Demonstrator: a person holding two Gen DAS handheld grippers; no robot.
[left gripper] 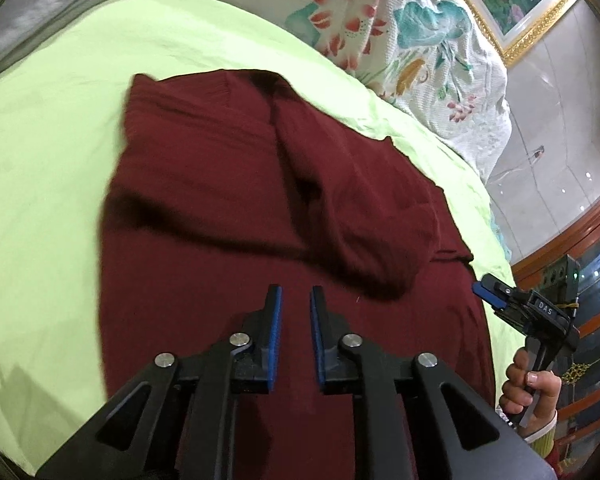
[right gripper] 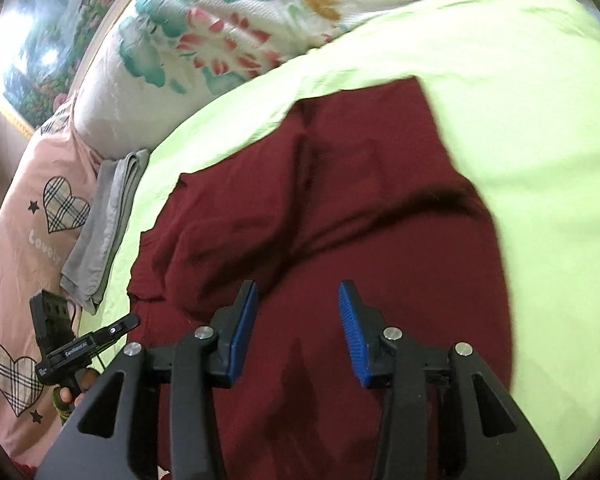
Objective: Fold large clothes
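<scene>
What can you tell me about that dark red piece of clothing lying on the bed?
The dark red soft fabric garment lies spread on the light green bedsheet, partly folded: one layer is turned over the rest, leaving a thick rumpled ridge across the middle. It looks matte and creased. Nothing grips it; both grippers hover above its near part with nothing between their jaws.

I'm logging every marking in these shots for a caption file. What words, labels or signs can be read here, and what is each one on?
"DAS": small label on the body of the right tongs, seen in the left wrist view.
"Lovely": white lettering on the pink heart-print bedding, its end cut off by the grey folded cloth.
White label on the left tongs body: too blurred to read.
Maroon garment and green sheet: no text.
</scene>
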